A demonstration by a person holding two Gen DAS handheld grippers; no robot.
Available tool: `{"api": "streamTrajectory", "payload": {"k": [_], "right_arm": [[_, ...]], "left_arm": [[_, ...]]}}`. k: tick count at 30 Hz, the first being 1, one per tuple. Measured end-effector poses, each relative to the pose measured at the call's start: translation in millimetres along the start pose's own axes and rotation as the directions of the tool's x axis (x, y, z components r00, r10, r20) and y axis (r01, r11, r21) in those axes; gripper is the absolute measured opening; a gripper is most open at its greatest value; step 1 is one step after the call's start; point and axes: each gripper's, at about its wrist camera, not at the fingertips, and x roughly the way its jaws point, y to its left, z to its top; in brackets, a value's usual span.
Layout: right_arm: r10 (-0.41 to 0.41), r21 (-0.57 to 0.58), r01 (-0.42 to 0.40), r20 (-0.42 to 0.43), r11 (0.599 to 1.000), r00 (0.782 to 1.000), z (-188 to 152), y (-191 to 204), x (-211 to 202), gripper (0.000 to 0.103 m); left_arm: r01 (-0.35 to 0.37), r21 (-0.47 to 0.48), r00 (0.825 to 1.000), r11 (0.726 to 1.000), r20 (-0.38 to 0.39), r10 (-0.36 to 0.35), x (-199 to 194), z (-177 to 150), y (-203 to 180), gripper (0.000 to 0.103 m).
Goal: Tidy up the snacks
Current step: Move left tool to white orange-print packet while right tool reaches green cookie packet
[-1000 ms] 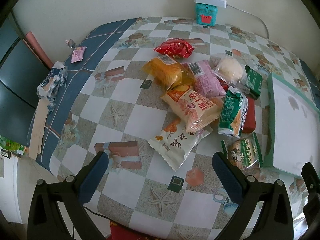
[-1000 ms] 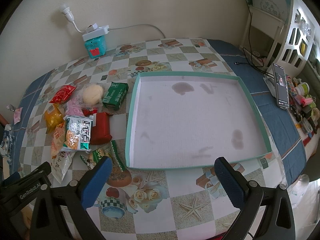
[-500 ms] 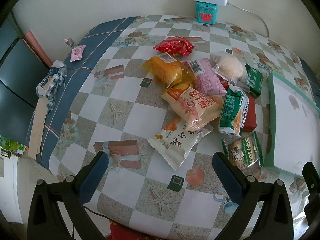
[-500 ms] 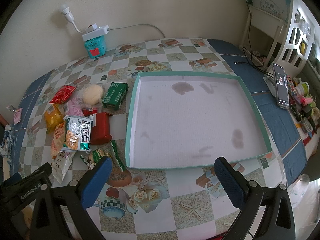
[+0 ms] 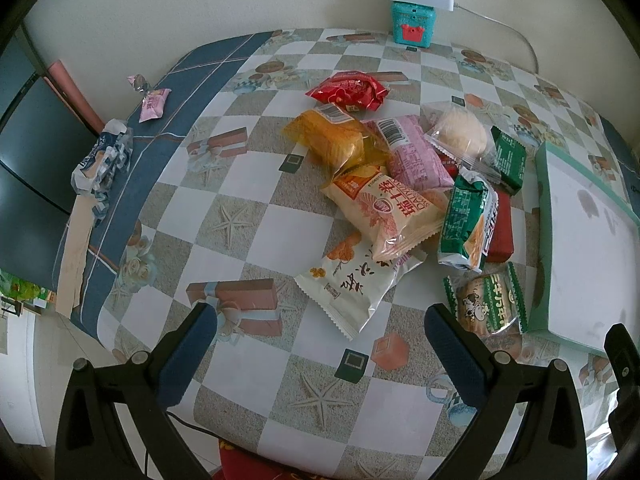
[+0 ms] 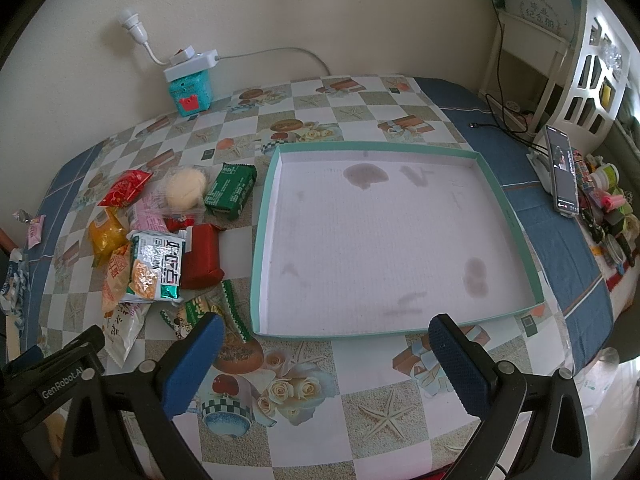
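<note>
Snacks (image 5: pixel 400 184): heaped on checkered tablecloth (image 5: pixel 248 216), left of tray; white packet (image 5: pixel 356 280) lies long-axis diagonal, nearest corner toward left gripper.
Tray (image 6: pixel 536 280): green-rimmed, beside pile.
Left gripper (image 5: pixel 320 344): wide open, holding nothing.
Right gripper (image 6: pixel 324 360): wide open, holding nothing, before tray's near edge.

Tablecloth (image 6: pixel 360 380) checkered grey-white, blue border; tray (image 6: pixel 510 216) teal rim, white stained floor.

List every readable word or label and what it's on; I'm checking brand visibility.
"GenRobot.AI": on the left gripper, seen in the right wrist view.
"DALIYUAN": on the cream packet, appearing inverted.
Other snack print, barcode digits, the phone screen and the shelf sign: too small or blurred.
</note>
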Motion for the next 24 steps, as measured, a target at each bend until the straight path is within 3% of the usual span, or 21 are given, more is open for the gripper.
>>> {"api": "streamTrajectory", "payload": {"k": [12,19,24], "right_arm": [[-0.005,-0.011,0.005,-0.01,1.0,1.0,1,5,3,0.103],[0.025,-0.082,-0.028,-0.047,0.996,0.999,3,29,15,0.103],[0.064,-0.166,-0.079,-0.099,0.983,0.993,1,58,31,0.103]], "left_arm": [[0.006,-0.024,1.0,1.0,-0.006,-0.006,3,1,5,0.103],[0.02,-0.183,0.998,0.983,-0.056,-0.031,19,8,43,0.103],[0.053,-0.279,0.99,0.959,-0.11,-0.087,36,7,64,0.103]]}}
